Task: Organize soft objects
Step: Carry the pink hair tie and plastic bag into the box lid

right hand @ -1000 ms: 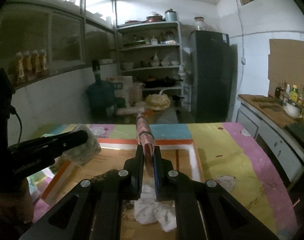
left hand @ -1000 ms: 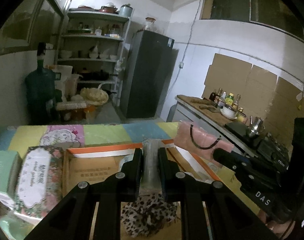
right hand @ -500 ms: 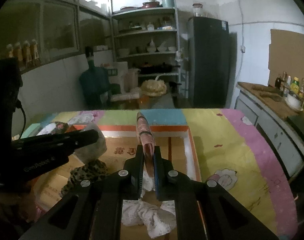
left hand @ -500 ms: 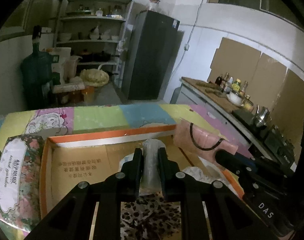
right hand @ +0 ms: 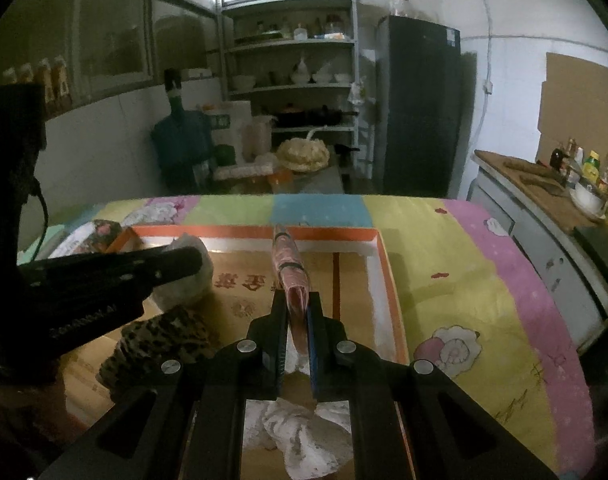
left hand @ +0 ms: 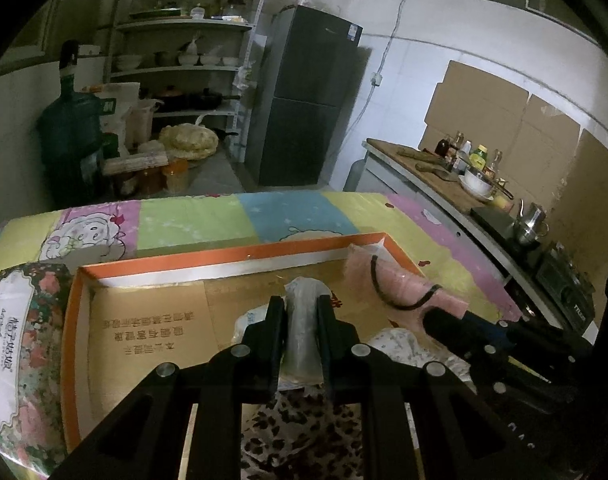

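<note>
My left gripper (left hand: 300, 304) is shut on a grey, clear-wrapped soft packet (left hand: 303, 332) that stands upright between its fingers. It hangs over an open cardboard box with an orange rim (left hand: 224, 258). My right gripper (right hand: 298, 308) is shut on a flat pink packet (right hand: 289, 268) with a black band, held edge-on over the same box (right hand: 384, 264). In the left wrist view the pink packet (left hand: 388, 286) shows broadside at the right. A leopard-print cloth (left hand: 304, 436) and a white cloth (right hand: 304, 428) lie inside the box, below the grippers.
A floral tissue pack (left hand: 20, 344) lies left of the box on the patchwork tablecloth (right hand: 464, 280). Behind the table stand shelves, a dark fridge (left hand: 304, 100) and a water jug (left hand: 70, 120). A counter with bottles (left hand: 464, 160) runs along the right.
Both grippers have sunk and moved forward over the box, so the view tilts down and its inside fills more of each picture. Each keeps its packet.
</note>
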{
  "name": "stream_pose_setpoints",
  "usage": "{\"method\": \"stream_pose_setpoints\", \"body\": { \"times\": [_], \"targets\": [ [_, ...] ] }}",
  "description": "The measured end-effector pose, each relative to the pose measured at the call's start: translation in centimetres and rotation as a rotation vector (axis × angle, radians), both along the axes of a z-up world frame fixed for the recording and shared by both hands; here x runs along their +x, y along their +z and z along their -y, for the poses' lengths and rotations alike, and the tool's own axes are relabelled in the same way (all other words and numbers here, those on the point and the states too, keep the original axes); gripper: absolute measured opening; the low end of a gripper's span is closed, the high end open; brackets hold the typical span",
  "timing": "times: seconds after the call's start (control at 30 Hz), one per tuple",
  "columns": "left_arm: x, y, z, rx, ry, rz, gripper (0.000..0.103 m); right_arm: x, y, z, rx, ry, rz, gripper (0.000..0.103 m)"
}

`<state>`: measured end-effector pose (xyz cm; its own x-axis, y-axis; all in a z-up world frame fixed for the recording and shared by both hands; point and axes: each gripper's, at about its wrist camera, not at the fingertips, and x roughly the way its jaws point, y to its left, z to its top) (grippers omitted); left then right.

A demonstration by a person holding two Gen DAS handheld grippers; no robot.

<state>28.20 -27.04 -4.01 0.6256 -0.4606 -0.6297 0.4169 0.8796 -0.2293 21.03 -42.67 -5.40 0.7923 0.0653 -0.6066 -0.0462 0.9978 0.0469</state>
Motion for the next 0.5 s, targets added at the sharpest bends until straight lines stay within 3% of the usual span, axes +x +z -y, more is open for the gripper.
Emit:
{"method": "stream_pose_setpoints", "body": {
  "times": [0.33, 0.5],
  "targets": [
    [-0.3, -0.2, 0.8, 0.031, -0.039, 0.005, 0.019, 0.5, -1.1, -0.1, -0.002, 0.002, -0.039, 0.009],
    [-0.5, -0.2, 0.7, 0.016, -0.036, -0.005, 0.028, 0.5, -1.2, -0.1, 0.003, 0.006, -0.037, 0.013]
  ]
}}
